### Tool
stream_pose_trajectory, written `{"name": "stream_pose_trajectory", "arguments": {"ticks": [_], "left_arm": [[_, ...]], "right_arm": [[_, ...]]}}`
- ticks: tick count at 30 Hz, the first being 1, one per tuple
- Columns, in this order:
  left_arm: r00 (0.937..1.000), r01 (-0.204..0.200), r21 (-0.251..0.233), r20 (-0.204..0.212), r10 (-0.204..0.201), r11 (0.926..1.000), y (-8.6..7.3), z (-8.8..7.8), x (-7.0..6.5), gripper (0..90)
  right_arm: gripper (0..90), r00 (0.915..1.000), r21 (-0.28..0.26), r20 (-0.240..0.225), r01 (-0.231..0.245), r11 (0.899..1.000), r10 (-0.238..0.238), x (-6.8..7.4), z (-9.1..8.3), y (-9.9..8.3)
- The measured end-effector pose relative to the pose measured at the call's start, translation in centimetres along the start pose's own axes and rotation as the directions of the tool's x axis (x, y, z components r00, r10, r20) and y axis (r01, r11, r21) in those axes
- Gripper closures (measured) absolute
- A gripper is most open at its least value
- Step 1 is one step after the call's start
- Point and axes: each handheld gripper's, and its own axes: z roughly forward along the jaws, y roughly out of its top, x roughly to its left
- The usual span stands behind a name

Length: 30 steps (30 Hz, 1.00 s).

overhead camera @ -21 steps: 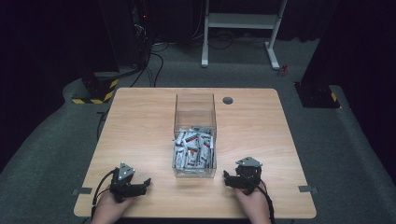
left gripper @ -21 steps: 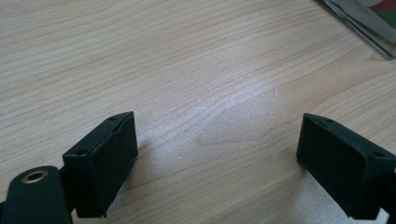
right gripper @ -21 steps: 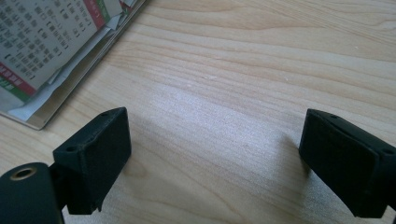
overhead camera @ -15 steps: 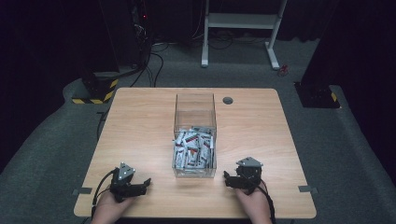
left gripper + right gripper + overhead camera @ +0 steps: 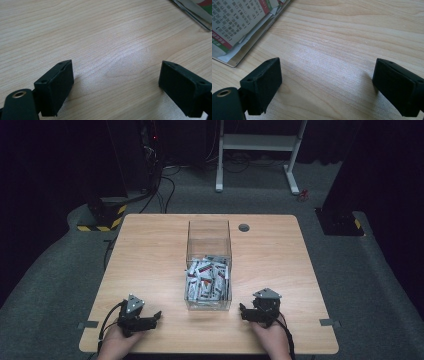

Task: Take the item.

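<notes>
1. The clear, tall, rectangular plastic box [image 5: 209, 265] stands in the middle of the pale wooden counter [image 5: 150, 250], its long axis running away from the person; its near half holds a heap of small white sachets with red and green print [image 5: 207, 279]; its far half looks empty.
2. The box lies between the two tools, ahead of each and inward: to the right of the left tool [image 5: 156, 315] and to the left of the right tool [image 5: 242, 312]; both sit near the front edge of the counter, about equally close to the box's near corners, so I judge neither hand clearly the nearer.
3. In the right gripper view the box's corner and printed sachets [image 5: 234, 22] show at upper left; in the left gripper view a sliver of the box's edge [image 5: 192, 12] shows at upper right.
4. Left tool [image 5: 116, 83]: jaws spread wide, released, only bare wood between them; right tool [image 5: 327, 86]: likewise spread wide, grasping nothing, low over the counter.
</notes>
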Motion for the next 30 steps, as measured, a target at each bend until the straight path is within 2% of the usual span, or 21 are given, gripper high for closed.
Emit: {"name": "stream_pose_trajectory", "arguments": {"ticks": [17,25,28,30], "left_arm": [[1.0000,0.000,-0.001,-0.001,0.000,1.0000,-0.01,-0.01,0.01,13.1],[1.0000,0.000,-0.005,-0.002,0.000,1.0000,-0.02,-0.01,0.03,13.4],[1.0000,0.001,-0.005,-0.002,-0.001,1.0000,-0.05,-0.04,0.03,13.9],[1.0000,0.002,-0.005,-0.002,-0.002,1.0000,-0.05,-0.04,0.02,13.9]], "right_arm": [[8.9,0.9999,-0.002,-0.005,0.013,1.000,-0.013,-0.15,-0.09,-0.06],[9.0,0.9999,-0.023,-0.012,0.003,1.000,-0.003,-0.52,-0.43,0.00],[9.0,0.9997,-0.036,-0.003,0.026,0.999,-0.026,-0.56,-0.65,0.25],[9.0,0.9997,-0.044,-0.007,0.022,0.999,-0.022,-0.57,-0.77,0.37]]}}
